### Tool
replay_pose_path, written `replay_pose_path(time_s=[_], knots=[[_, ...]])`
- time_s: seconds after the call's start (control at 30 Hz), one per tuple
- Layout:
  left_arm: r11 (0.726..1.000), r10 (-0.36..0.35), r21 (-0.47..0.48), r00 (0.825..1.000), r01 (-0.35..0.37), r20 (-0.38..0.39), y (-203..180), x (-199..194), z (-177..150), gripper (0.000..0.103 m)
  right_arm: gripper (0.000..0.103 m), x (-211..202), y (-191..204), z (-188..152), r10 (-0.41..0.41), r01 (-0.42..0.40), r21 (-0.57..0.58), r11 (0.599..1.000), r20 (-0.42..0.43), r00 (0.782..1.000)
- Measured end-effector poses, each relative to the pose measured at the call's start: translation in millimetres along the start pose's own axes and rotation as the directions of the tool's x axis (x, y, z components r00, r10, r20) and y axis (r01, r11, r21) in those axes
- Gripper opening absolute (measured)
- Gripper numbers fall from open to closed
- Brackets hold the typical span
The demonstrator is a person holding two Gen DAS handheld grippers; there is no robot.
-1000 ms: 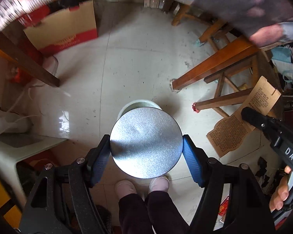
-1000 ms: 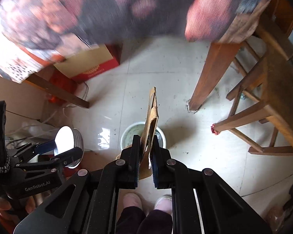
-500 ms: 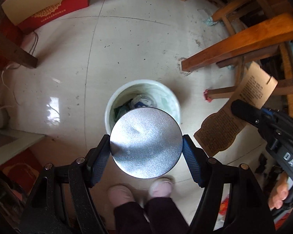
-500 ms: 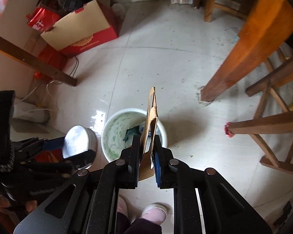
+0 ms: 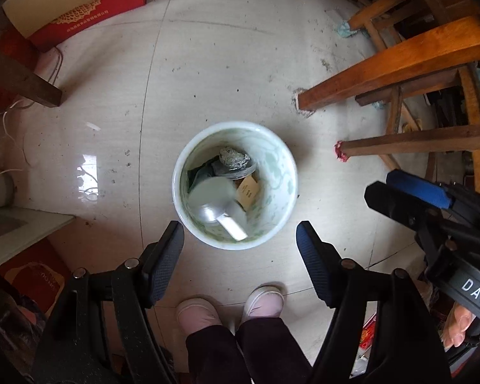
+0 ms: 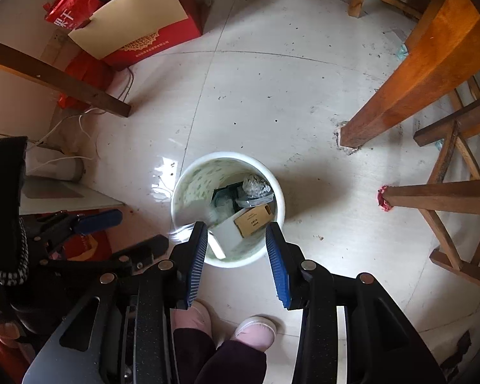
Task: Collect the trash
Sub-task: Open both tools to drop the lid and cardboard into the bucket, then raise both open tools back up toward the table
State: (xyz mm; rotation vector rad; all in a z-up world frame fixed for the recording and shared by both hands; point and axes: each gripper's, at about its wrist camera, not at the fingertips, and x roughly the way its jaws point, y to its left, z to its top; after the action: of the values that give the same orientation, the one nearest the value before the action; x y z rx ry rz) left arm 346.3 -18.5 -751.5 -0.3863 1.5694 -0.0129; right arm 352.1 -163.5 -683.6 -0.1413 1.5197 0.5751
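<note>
hovering over bin (image 5: 272,147), both claws empty, parted.

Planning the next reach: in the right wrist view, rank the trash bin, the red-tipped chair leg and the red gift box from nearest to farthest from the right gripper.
1. Trash bin, just ahead of the right gripper.
2. Red-tipped chair leg, off to the right.
3. Red gift box, far upper left.

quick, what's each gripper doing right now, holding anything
Left gripper: open, empty, above the bin.
Right gripper: open, jaws just opened, nothing between them.
</note>
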Motion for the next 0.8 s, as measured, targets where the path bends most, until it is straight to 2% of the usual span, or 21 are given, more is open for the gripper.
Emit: replay_pose_path(time_s=[0.17,0.33,0.5,0.7,0.8], knots=[[1.0,0.008,0.017,1.0,-0.008,0.018,-13,-37,-1,0.072,0.035,-35,6,1,0.0,0.0,0.006,1.0,0.022,1.0],[0.998,0.041,0.047,0.997,-0.044,0.067,-33,-104,-5,0.072,0.035,-87,17,4,0.001,-0.001,0.007,1.0,0.061,0.998],[0.997,0.045,0.053,0.992,-0.052,0.122,-45,-180,-9,0.071,0.035,-162,36,6,-0.003,0.003,0.002,1.0,0.12,0.993],[0.997,0.042,0.058,0.971,-0.057,0.236,-65,-297,-17,0.071,0.035,-256,59,1,-0.014,0.015,0.0,1.0,0.215,0.976],[0.998,0.025,0.041,0.944,-0.041,0.328,-75,-359,-28,0.071,0.035,-310,75,-8,-0.029,0.033,-0.009,0.999,0.284,0.958]])
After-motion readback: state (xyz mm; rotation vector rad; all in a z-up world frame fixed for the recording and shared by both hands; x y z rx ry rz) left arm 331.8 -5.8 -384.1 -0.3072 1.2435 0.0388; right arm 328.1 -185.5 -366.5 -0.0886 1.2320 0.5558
